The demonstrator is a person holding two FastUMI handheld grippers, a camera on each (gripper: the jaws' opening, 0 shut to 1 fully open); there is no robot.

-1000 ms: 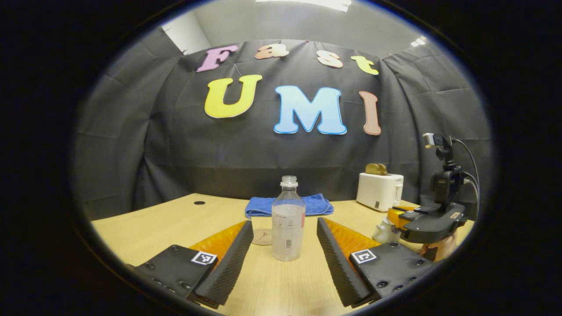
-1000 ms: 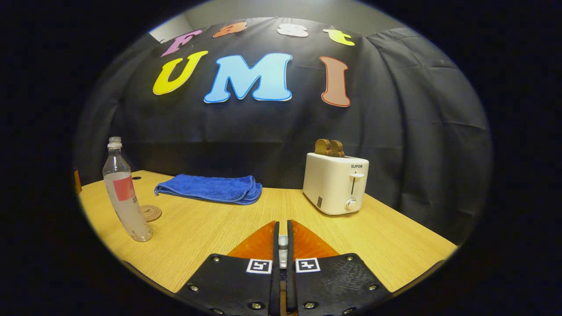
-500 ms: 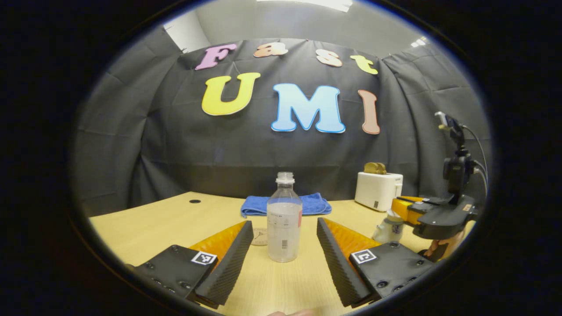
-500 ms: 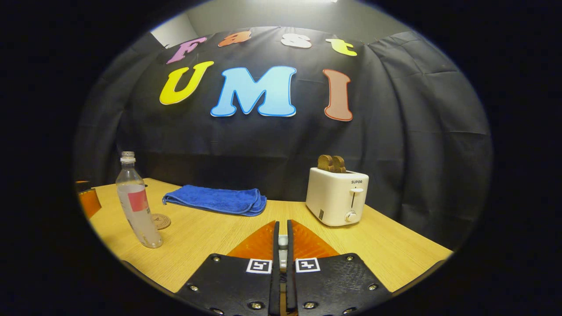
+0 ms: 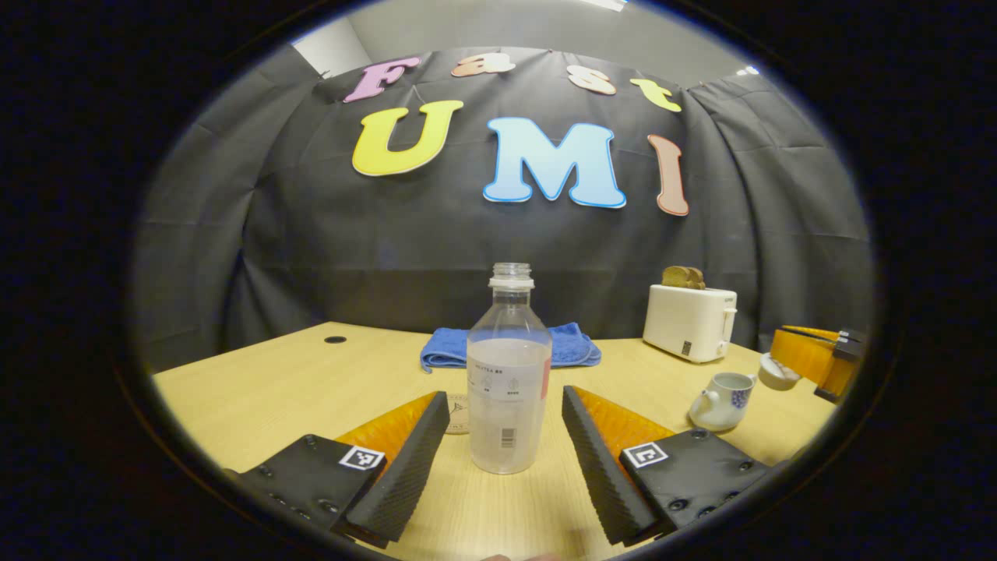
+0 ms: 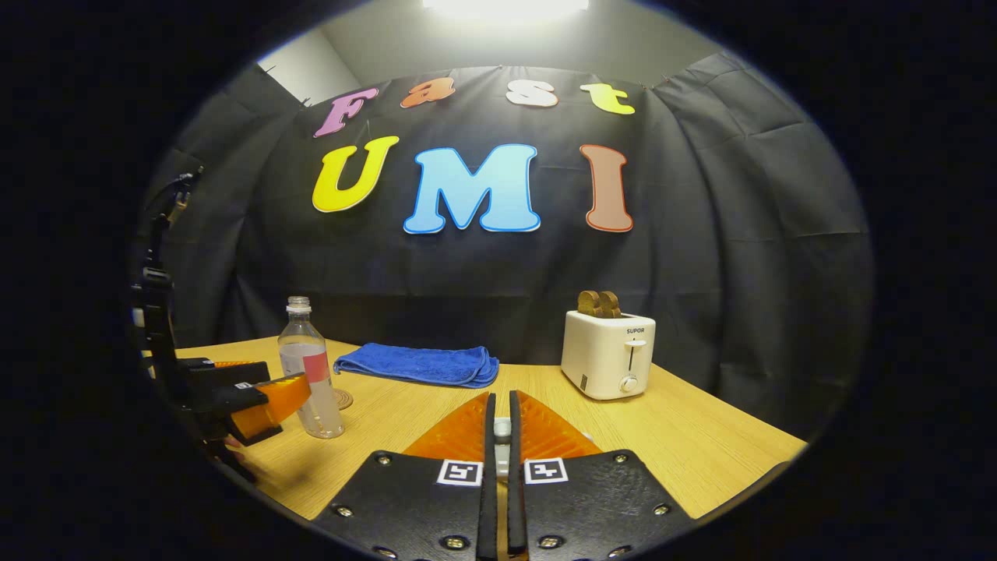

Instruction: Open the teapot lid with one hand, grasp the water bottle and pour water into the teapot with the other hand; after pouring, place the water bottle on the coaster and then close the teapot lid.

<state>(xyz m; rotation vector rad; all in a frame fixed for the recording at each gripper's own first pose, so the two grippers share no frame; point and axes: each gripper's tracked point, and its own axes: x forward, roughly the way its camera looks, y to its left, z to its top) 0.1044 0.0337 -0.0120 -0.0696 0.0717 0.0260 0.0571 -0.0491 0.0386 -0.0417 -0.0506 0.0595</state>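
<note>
The water bottle point(image 5: 506, 374) stands upright on the tabletop point(image 5: 311, 382), uncapped mouth pointing up, between the spread fingers of the left tool point(image 5: 505, 436), untouched. The right tool point(image 6: 501, 436) is closed on the small teapot lid point(image 5: 776, 372), held beside the open teapot point(image 5: 720, 400).

A folded blue towel point(image 5: 510, 348) lies at the table's point(image 5: 273, 389) far edge; a white toaster point(image 6: 609, 354) holds what looks like toast point(image 6: 598, 303).
</note>
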